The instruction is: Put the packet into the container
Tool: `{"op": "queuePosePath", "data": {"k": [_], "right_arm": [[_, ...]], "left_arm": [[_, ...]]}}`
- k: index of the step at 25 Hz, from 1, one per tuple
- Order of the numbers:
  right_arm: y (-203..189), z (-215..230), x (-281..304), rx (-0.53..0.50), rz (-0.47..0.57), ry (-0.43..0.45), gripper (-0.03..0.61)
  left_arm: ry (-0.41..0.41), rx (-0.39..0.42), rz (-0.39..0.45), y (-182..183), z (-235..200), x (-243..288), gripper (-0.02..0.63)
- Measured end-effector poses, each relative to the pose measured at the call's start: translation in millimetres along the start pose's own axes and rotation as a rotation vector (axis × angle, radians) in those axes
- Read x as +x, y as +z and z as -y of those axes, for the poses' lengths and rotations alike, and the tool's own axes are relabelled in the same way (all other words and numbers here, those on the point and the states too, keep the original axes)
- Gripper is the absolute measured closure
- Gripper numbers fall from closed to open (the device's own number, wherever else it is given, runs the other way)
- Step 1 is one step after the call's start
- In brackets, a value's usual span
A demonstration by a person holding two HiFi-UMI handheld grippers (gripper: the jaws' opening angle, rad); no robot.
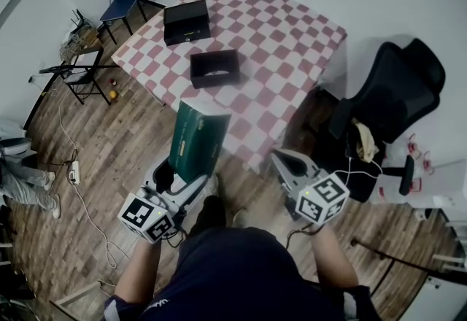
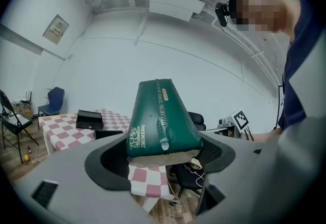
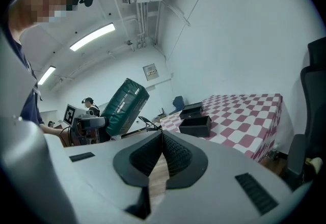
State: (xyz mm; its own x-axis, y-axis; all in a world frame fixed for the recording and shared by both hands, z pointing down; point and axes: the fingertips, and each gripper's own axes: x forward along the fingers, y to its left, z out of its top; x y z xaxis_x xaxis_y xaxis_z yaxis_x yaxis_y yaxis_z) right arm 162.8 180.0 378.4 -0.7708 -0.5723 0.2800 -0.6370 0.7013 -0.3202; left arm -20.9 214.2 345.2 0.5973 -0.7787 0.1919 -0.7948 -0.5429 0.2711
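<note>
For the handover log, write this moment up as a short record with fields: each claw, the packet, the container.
Left claw: shut on the green packet
Right claw: shut, nothing between its jaws
Packet position: in the air, near the table edge
Container: open black box on the checked table
Second black box: farther back on the same table
Task state: packet not yet in the container

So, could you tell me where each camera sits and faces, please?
Head view: on the person's head, steeply down at the checkered table; forearms show.
Left gripper view: on the left gripper, facing the table; jaws clamp the green packet.
Right gripper view: on the right gripper, facing the table; jaws together.
All show the packet.
</note>
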Motion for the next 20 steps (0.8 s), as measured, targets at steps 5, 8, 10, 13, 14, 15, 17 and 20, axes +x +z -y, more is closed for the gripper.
{"op": "queuePosePath", "data": {"k": [5,8,10,13,14,15,17,20], "right_arm": [[10.3,22.2,32.9,0.002,-0.014,-0.023,0.561],[13.2,35.4,61.2,0.019,-0.026,-0.038,0.561],[16.5,43.9,82.3,0.033,-0.036,-0.049,0.561],[25.1,53.9,114.5,0.049,-0.047,-0.064,0.561],[28.6,56.9,124.9,0.053,-0.048,-0.071,0.561],[31.9,60.1,135.2,0.057,-0.049,-0.078,0.561],[37.6,67.1,156.4,0.064,-0.051,-0.093,0.561],[42.8,76.6,188.9,0.080,-0.069,-0.109,0.561]], "left_arm": [[-0.013,-0.017,-0.011,1.0,-39.8,28.0,0.195],[-0.028,-0.032,-0.026,0.8,-69.5,45.3,0.195],[-0.038,-0.046,-0.034,2.4,-91.4,55.9,0.195],[-0.050,-0.063,-0.051,5.6,-126.5,69.9,0.195],[-0.054,-0.067,-0.058,6.7,-138.7,74.7,0.195],[-0.059,-0.070,-0.065,7.9,-150.7,79.8,0.195],[-0.071,-0.073,-0.076,10.9,-174.4,90.7,0.195],[-0.087,-0.072,-0.094,15.1,-209.6,107.3,0.195]]}}
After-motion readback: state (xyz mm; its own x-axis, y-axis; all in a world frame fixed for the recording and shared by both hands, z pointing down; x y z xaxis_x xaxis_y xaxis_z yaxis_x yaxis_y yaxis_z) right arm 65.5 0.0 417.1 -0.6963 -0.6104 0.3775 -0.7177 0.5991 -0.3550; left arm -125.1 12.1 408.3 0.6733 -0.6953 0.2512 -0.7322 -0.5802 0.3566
